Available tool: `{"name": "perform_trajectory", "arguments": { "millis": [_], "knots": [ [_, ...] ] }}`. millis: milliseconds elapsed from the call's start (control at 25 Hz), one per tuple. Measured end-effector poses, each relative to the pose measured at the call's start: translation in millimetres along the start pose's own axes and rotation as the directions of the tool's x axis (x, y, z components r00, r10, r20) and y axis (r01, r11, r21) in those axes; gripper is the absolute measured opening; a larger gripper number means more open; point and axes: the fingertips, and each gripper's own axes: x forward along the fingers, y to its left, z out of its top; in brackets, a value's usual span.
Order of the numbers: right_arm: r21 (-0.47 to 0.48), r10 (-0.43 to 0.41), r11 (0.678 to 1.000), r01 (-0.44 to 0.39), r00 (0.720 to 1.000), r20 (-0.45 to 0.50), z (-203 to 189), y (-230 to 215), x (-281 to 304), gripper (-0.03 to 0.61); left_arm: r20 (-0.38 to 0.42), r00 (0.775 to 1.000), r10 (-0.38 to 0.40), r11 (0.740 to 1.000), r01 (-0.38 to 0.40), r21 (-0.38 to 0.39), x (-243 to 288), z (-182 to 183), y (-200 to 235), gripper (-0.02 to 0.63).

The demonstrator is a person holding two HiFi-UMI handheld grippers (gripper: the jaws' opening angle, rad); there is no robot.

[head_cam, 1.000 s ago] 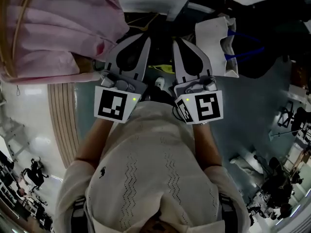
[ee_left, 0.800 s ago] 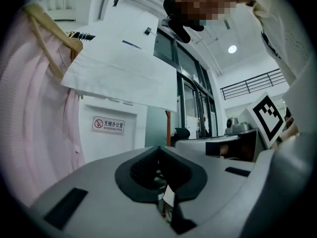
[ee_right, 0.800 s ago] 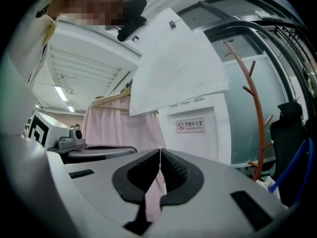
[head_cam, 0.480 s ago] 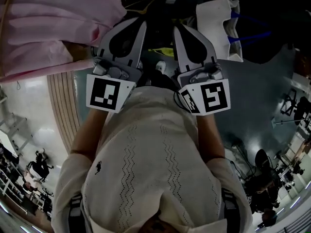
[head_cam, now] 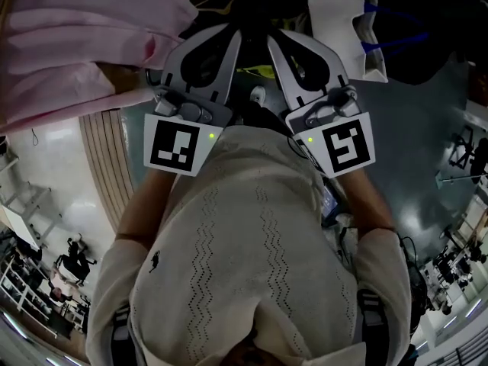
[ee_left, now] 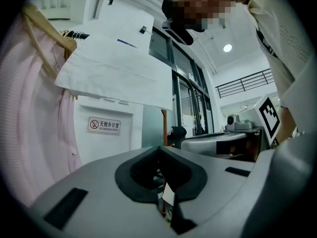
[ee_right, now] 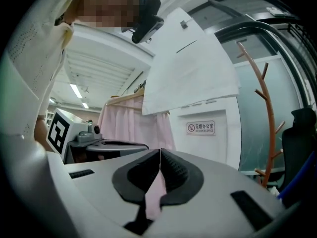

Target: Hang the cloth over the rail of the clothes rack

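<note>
A pale pink ribbed cloth [head_cam: 84, 44], soft and falling in long pleats, is seen hanging to the left of the left claw [ee_left: 159, 148] and ahead of it, carried by a curved wooden hanger [ee_left: 67, 41]. Above and ahead of both claws a smooth white cloth [ee_right: 188, 68] is draped in two flat flaps with a small dark tag. It is judged to be the task's cloth, folded across a rail so that its weight is balanced on either side, though the rail itself is hidden under the fold.

The two claws are held level and side by side, close before the cream knitted shirt [head_cam: 252, 265], a posture judged to suit tools with nothing to carry. The left claw is closed completely, its black ridged pads meeting with nothing gripped. The right claw [ee_right: 160, 151] is likewise pressed together at the tips. A pink strip is seen through the slot behind its pads, and is taken to be the hanging pink cloth beyond, not a hold.

A slim orange-brown branching coat stand [ee_right: 265, 108] is set to the right of the right claw.
</note>
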Motion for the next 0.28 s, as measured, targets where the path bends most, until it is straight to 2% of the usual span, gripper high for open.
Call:
{"name": "perform_trajectory", "arguments": {
  "millis": [280],
  "knots": [
    [0.032,-0.004,0.999,0.002,0.997,0.082,20,6,9,0.021,0.013,1.0,0.007,1.0,-0.006,-0.011,-1,-1,1,0.012]
  ]
}}
